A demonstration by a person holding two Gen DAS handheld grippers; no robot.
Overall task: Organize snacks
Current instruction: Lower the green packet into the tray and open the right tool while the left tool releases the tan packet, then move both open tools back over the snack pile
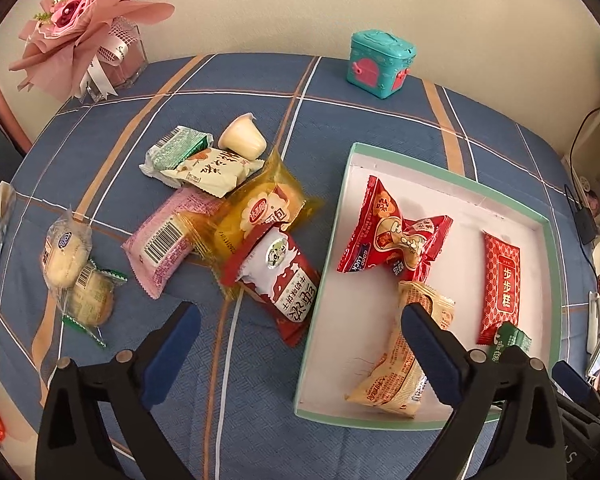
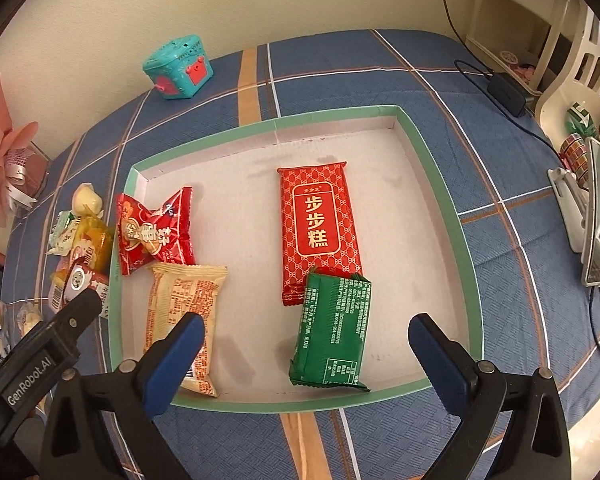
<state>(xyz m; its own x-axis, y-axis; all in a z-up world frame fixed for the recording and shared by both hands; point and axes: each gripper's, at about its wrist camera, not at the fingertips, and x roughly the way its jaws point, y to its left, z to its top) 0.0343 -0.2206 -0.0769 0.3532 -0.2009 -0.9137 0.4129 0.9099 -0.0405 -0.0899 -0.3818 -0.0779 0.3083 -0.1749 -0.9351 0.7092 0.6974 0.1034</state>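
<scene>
A white tray with a green rim (image 1: 332, 216) (image 2: 440, 184) lies on the blue plaid cloth. It holds a crumpled red snack bag (image 1: 392, 232) (image 2: 152, 232), a long red packet (image 1: 500, 284) (image 2: 320, 224), a beige packet (image 1: 400, 364) (image 2: 184, 300) and a green packet (image 2: 332, 332) (image 1: 512, 340). Several loose snacks lie left of the tray, the nearest a red-and-white packet (image 1: 280, 280). My left gripper (image 1: 300, 352) is open and empty above the cloth at the tray's left rim. My right gripper (image 2: 306, 360) is open and empty above the green packet.
A yellow packet (image 1: 260, 212), a pink packet (image 1: 164, 240), a pudding cup (image 1: 242, 138) and round cakes (image 1: 76, 272) lie on the cloth. A teal toy box (image 1: 380, 62) and a pink bouquet (image 1: 84, 20) stand at the back. A phone on a stand (image 2: 596, 216) is at the right.
</scene>
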